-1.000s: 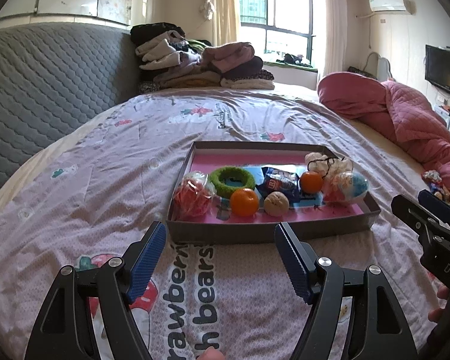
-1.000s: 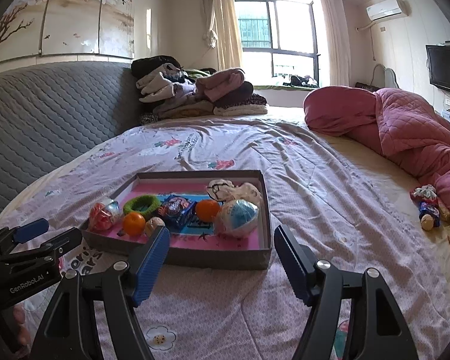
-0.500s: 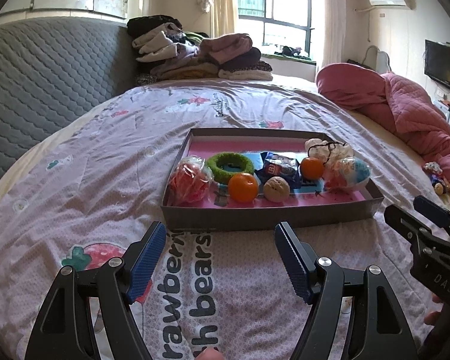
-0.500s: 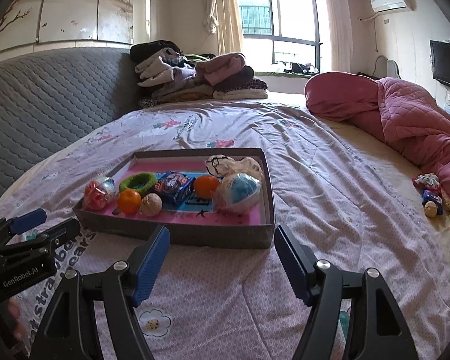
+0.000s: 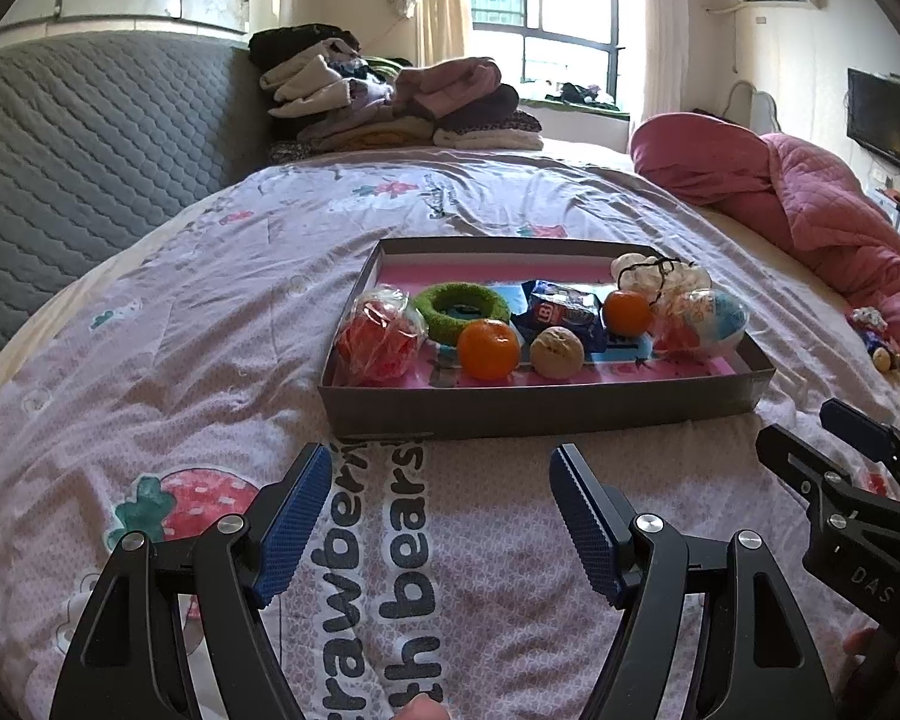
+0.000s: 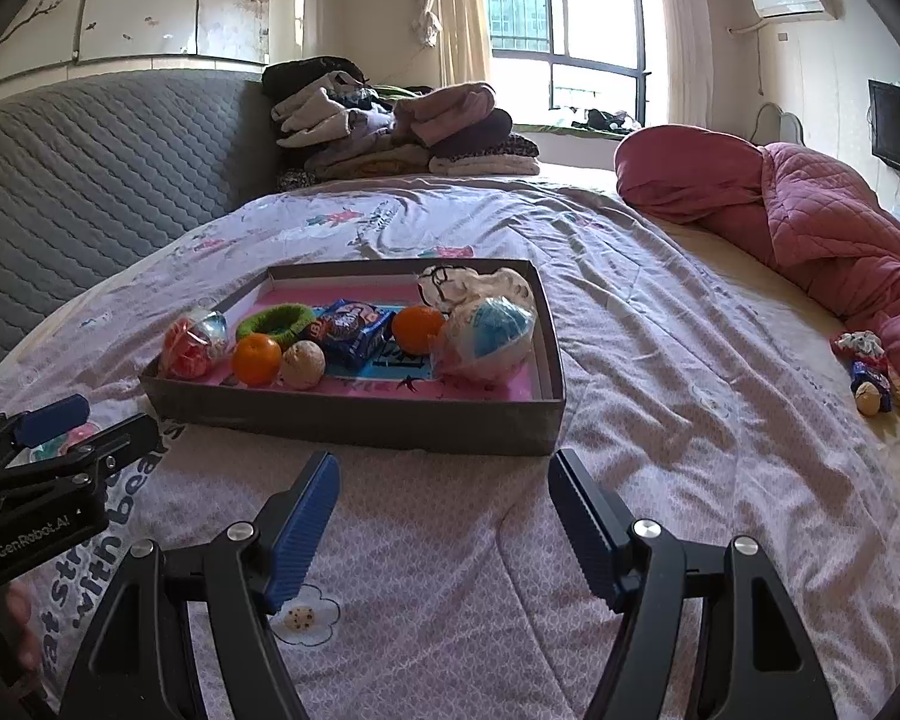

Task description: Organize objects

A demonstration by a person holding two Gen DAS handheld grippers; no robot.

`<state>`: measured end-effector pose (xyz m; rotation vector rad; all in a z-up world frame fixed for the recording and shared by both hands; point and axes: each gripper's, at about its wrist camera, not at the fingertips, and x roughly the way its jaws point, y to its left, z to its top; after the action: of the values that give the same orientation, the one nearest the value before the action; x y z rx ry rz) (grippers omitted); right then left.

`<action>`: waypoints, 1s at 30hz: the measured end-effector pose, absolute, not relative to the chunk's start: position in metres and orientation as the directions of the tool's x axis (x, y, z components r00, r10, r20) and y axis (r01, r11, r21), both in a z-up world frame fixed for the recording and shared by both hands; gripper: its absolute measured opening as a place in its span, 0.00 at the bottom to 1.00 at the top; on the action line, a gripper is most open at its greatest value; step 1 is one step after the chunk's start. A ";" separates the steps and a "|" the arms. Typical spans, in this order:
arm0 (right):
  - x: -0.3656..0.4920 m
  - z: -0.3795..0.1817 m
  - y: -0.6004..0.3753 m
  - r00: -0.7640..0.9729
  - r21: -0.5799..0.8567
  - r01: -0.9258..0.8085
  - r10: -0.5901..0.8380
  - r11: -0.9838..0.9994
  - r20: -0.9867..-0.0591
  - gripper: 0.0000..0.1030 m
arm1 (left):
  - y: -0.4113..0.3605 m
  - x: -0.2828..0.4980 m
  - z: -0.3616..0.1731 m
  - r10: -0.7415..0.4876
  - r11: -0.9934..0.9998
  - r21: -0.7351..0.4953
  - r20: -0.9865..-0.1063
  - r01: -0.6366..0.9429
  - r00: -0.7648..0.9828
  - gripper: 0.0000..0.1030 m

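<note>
Tray [image 5: 540, 414] of objects just beyond both grippers' spread, empty jaws

The left tool [image 5: 440, 483] hangs wide open over the bed [image 5: 210, 324], just short of a grey tray [image 5: 540, 411] holding two oranges [image 5: 488, 348], a green ring [image 5: 462, 312], a walnut [image 5: 557, 351] and a snack packet [image 5: 564, 312]. The right tool [image 5: 834, 444] pokes in nearby.

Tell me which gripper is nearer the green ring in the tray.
Left. The left gripper hovers open just before the tray, almost in line with the green ring. The right gripper sits open further right, near the tray's opposite end.
</note>
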<state>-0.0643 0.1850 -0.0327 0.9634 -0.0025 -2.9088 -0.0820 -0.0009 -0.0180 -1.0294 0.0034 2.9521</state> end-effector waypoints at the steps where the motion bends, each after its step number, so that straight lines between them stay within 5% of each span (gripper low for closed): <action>1: -0.065 -0.034 0.185 -0.798 0.026 0.069 -0.071 -0.997 -0.598 0.69 | -0.001 -0.082 -0.019 0.012 -1.000 -0.001 -0.623 -0.014 -0.782 0.74; 30: -0.059 -0.039 0.188 -0.795 0.060 0.054 -0.079 -0.997 -0.601 0.69 | -0.005 -0.082 -0.030 0.033 -0.999 -0.019 -0.652 -0.027 -0.757 0.74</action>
<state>-0.0589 0.1883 -0.0388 0.9779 -0.0607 -2.9110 -0.0821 -0.0050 -0.0296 -1.0821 -0.0127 2.9153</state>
